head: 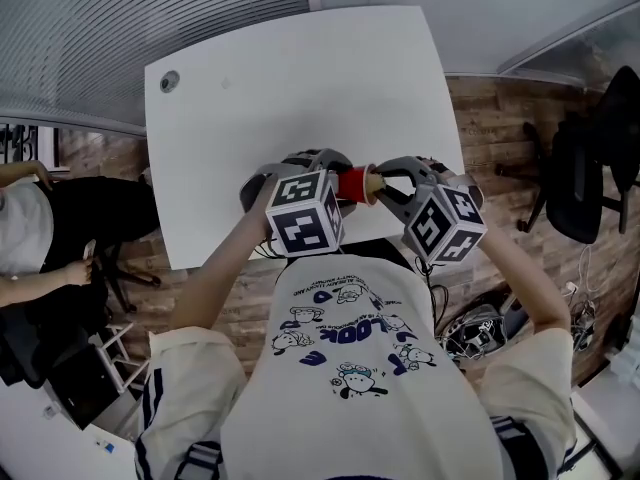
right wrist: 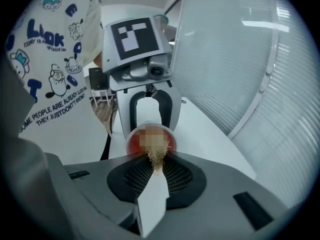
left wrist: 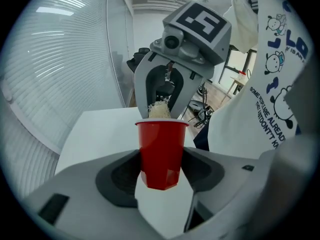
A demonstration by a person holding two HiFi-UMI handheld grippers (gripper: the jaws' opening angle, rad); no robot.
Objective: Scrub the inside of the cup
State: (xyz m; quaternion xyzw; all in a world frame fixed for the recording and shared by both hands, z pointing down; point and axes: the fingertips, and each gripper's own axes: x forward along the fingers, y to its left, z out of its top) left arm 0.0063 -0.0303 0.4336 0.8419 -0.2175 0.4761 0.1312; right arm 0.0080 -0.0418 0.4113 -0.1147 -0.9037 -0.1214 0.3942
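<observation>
A red plastic cup (head: 352, 184) lies on its side above the white table's (head: 290, 68) near edge, and my left gripper (head: 340, 180) is shut on it. In the left gripper view both pads press the cup (left wrist: 160, 154) low on its sides. My right gripper (head: 383, 183) faces the cup's mouth and is shut on a straw-coloured fibrous scrubber (head: 373, 182). The right gripper view shows the scrubber (right wrist: 156, 159) pinched between the jaws and reaching into the cup (right wrist: 131, 144). A blurred patch hides most of the cup's inside.
The table has a round cable hole (head: 169, 81) at its far left corner. A seated person (head: 20, 228) is at the left. A black office chair (head: 590, 168) stands at the right. Cables (head: 470, 333) lie on the wood floor.
</observation>
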